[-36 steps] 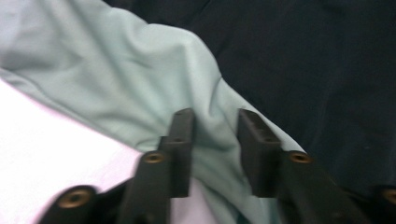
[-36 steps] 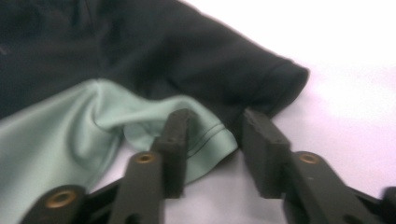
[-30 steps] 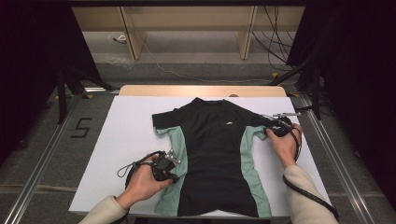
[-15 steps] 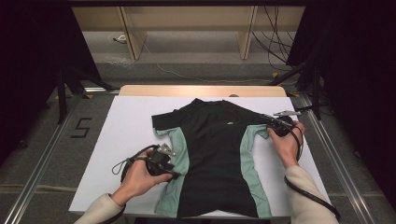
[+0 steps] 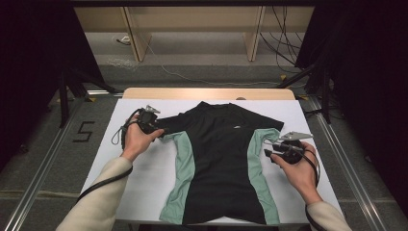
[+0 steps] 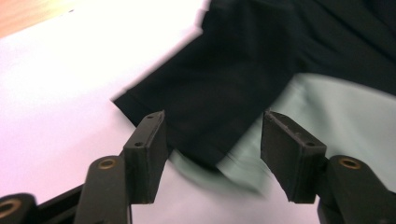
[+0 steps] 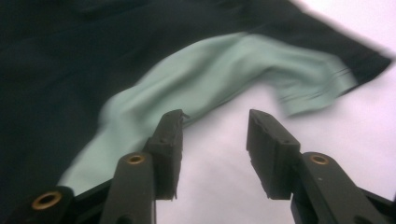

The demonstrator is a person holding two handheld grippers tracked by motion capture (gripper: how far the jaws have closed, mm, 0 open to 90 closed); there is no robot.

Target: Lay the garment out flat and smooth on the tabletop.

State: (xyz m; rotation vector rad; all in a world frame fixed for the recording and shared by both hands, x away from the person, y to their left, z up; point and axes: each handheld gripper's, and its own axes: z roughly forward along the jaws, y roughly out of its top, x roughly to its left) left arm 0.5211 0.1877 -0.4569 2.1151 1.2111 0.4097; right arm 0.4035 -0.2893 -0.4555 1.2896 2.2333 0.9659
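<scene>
now both sets of jaws have just been opening, nothing clamped. we see the shirt [image 5: 219,163] flat on the table [image 5: 144,178]: its sleeve ahead of the left gripper [image 5: 155,126], its green side panel just beyond the right gripper [image 5: 269,153].

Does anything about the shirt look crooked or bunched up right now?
Slightly. The shirt lies flat and face up, but its green side panel on the right bows and puckers below the sleeve, and the left sleeve overlaps the green there. Otherwise nothing stands out.
</scene>
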